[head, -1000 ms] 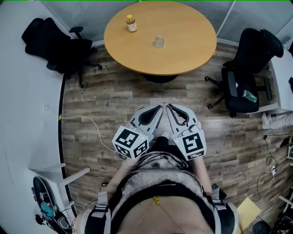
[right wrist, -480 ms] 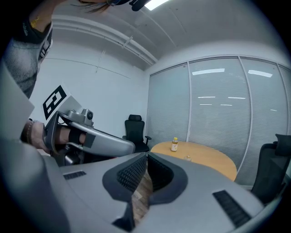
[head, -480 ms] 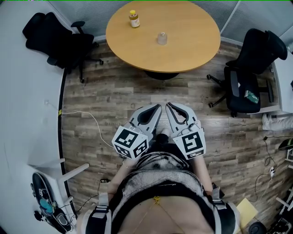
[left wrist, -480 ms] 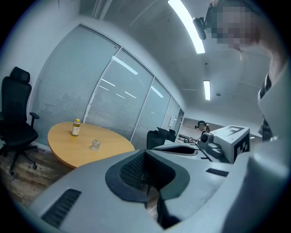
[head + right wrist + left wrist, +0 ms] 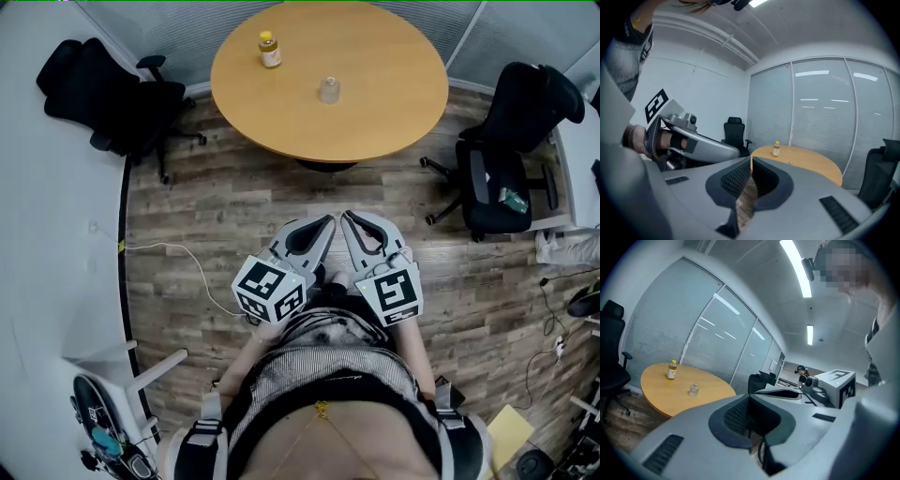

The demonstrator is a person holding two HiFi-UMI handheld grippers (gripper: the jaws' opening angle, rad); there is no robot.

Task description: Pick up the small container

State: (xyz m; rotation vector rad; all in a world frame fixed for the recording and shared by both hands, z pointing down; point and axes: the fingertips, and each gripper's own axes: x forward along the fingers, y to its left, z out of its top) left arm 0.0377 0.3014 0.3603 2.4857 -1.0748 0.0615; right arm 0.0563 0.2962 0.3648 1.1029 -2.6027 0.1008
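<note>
The small clear container [image 5: 328, 90] sits mid round wooden worktop [image 5: 394, 117], top of frame, contents unclear. A yellow-capped bottle [image 5: 270, 50] of amber liquid stands upper left of it. Centre frame, the left gripper [image 5: 322, 225] and right gripper [image 5: 350, 221] have fingers closed, empty.

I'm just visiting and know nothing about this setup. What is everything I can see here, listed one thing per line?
round table: one, light wood, top centre of the head view
small container: one, clear, near the table's middle
bottle: one, amber with a yellow cap, on the table, left of the container
office chairs: two, black, one left of the table, one right of it
floor: brown wood planks
cable: one, white, on the floor at left
left gripper: one, grey, jaws together, empty, in front of the person
right gripper: one, grey, jaws together, empty, beside the left one
person's torso: grey striped top, bottom of the head view
</note>
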